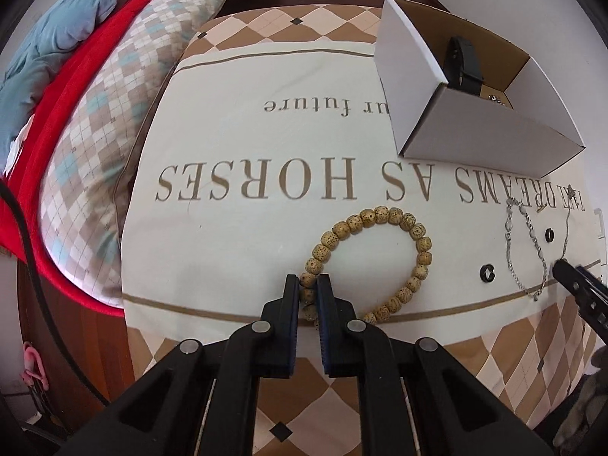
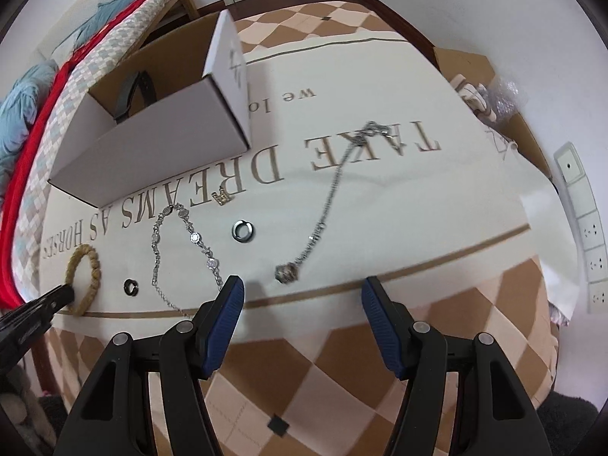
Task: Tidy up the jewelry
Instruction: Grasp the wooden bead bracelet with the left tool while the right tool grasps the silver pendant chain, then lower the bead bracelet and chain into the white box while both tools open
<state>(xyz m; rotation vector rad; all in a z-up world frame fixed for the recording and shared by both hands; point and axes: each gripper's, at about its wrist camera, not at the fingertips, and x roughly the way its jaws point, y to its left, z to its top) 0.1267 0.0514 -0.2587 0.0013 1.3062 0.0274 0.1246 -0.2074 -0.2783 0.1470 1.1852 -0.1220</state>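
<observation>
Tablecloth; chain lengthwise away.

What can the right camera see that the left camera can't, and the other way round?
Only the right wrist view shows the small gold crown charm, the ball end of the long chain and the wall sockets. Only the left wrist view shows the left gripper closed on the bead bracelet, and the whole blue blanket. Both show the white box holding a black band, the silver bracelet, two rings, and the printed cloth. The right gripper is open.
</observation>
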